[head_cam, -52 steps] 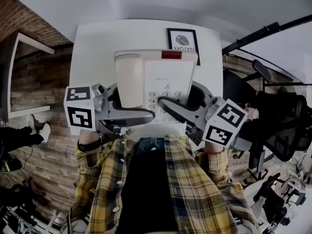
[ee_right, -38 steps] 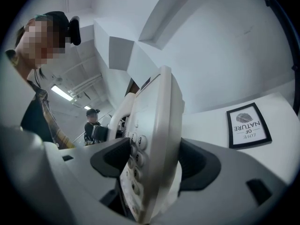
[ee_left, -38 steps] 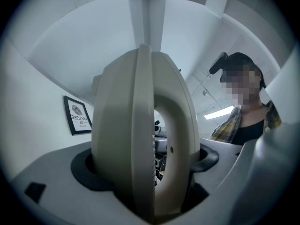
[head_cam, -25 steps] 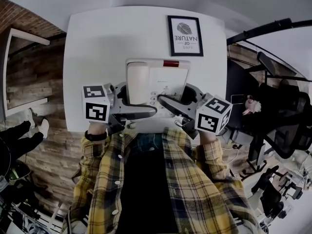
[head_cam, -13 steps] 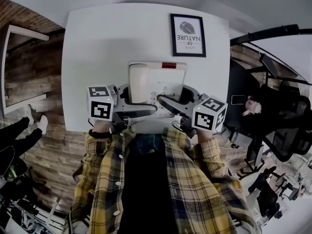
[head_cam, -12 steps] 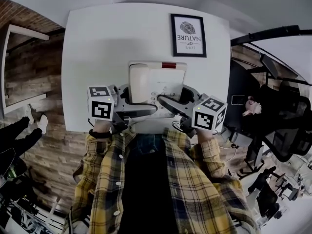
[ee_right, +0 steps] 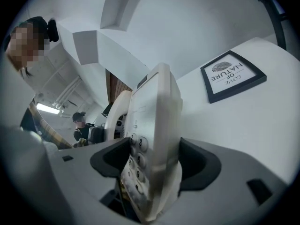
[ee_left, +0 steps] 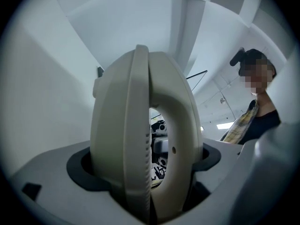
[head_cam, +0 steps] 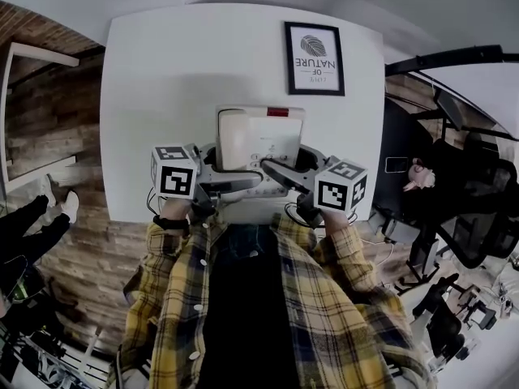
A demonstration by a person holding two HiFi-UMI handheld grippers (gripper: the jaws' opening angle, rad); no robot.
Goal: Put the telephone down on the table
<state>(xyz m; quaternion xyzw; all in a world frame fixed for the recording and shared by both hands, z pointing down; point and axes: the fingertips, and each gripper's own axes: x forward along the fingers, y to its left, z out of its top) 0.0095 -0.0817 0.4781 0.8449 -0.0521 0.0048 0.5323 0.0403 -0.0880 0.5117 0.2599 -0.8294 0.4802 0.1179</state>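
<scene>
White table (head_cam: 162, 96): you had lowered the telephone (head_cam: 261, 132) almost onto it. Left gripper (head_cam: 235, 186) and right gripper (head_cam: 276, 171) each pinched a side. Release was outstanding.

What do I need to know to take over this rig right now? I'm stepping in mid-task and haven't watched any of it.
Left gripper: shut on the telephone, at its handset side.
Right gripper: shut on the same telephone, at its keypad side.
Position: the telephone is over the near part of the table, short of the framed picture. I cannot tell whether its base touches the table.
Done: telephone held level over the table.
Left: set it flat, open both grippers, withdraw.
</scene>
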